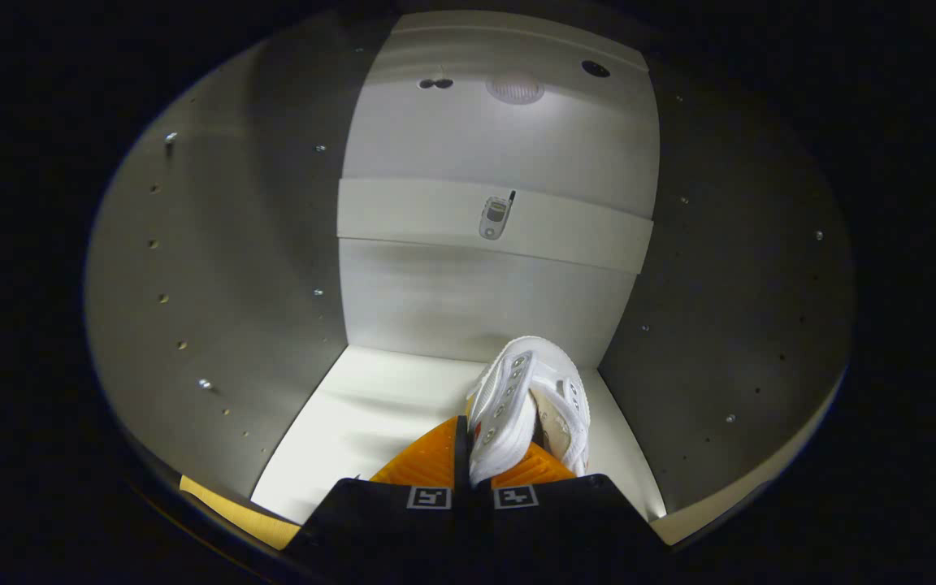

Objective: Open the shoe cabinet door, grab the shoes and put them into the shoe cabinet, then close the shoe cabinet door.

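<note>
Gripper [472,455] closed, fingers pinched tight together.

The two orange fingers [427,459] point toward 12 o'clock, the gap between them reduced to a thin dark line. They clamp the white shoe [529,402], which rises from between the tips toward 1 o'clock. Behind the fingers, at 6 o'clock, sit the black finger mounts, each carrying a small square marker.

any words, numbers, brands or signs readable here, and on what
No readable text.
Square black-and-white marker on the gripper body behind the orange fingers: a coded pattern, no letters.
Second marker beside it: the same kind.
White shoe pinched between the fingers: no brand or print visible.
Small grey device on the cabinet's back rail: any marking too small to read.
</note>
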A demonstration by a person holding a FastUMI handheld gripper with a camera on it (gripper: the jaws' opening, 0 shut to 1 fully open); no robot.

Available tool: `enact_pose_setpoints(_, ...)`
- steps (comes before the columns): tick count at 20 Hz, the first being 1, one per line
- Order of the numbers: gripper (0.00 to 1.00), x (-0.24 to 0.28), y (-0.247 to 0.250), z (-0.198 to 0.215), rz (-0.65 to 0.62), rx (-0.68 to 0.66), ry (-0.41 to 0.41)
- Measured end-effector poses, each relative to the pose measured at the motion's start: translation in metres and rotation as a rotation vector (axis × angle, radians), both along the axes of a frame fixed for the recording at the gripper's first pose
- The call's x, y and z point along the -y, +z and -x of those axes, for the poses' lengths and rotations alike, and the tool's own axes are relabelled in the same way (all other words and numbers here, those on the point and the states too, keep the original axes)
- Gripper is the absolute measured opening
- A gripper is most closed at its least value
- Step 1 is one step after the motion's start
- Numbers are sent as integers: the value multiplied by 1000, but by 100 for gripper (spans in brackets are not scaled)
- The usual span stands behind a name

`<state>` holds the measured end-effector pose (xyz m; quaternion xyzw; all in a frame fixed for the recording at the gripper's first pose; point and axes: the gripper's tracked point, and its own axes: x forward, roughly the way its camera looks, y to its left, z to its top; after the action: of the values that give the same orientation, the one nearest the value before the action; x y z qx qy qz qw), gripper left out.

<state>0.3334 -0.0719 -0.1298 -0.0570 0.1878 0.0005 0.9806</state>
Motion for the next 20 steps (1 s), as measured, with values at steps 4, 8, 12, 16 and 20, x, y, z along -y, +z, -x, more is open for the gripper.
enact_pose_setpoints(4, 4, 3, -13, -21, 8, -26, 13)
enact_pose_setpoints(8, 4, 2, -19, -36, -4, -34, 28)
enact_pose_setpoints(12, 4, 1, -30, -40, 8, -59, 37)
enact_pose_setpoints(16, 5, 0, -35, -40, 9, -77, 38)
enact_pose_setpoints(20, 7, 2, -37, -40, 13, -83, 32)
